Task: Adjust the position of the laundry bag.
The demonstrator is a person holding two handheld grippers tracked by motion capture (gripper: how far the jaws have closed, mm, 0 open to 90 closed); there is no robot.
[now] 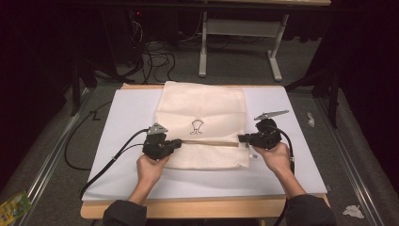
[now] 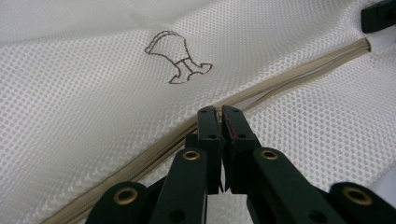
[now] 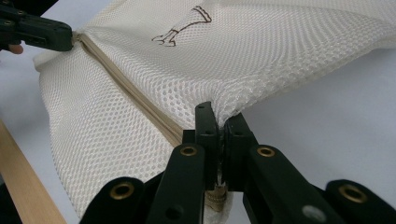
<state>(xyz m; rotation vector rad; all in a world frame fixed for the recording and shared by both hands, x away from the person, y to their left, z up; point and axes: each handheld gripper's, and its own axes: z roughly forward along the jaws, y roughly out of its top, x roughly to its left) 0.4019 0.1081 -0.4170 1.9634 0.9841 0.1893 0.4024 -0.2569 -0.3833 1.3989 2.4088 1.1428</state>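
I had the mesh laundry bag [image 1: 202, 125] lying flat in the middle of the white table [image 1: 122, 113], its beige zipper [image 2: 299, 72] running straight across between my two tools. My left hand-held gripper [image 1: 178, 142] was clenched on the zipper line, jaws closed over what I took to be the slider, though the pull itself was hidden between them. My right hand-held gripper [image 3: 221, 122] was clamped on the bag's mesh corner right at the zipper's end, there as an anchor I'd say, so the fabric stayed taut and the slider could run without bunching. The little embroidered figure [image 2: 177, 58] sat just above the seam.
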